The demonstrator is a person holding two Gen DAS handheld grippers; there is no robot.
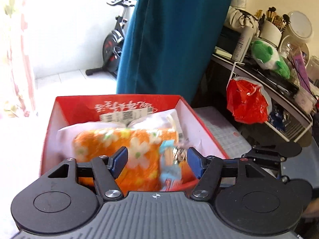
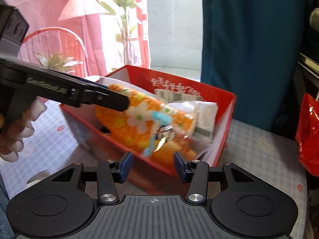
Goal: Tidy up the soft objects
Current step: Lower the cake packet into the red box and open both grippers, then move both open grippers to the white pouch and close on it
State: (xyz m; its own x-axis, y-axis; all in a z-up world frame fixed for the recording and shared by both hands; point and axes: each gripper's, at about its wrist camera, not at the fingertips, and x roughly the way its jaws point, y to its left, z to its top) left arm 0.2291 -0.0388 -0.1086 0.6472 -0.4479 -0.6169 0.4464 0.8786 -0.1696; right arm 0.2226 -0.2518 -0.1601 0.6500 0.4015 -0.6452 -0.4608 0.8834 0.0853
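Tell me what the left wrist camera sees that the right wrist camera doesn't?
Only the left wrist view shows the exercise bike, the green plush toy on the shelf and the round mirror. Only the right wrist view shows the pink curtain and the person's hand holding the left gripper. Both show the red box with the orange flowered cloth in it, the teal curtain and the red plastic bag.

White script, upside down to both cams, stood on the red box (image 1: pixel 83 107) inner wall, too blurred to read. Barcode sticker (image 1: pixel 125 116) beside it: print illegible. "GenRobot.ai", approx., ran along the left gripper (image 2: pixel 111 97) arm in right wrist view. White bottle (image 1: pixel 242 43) label unreadable.
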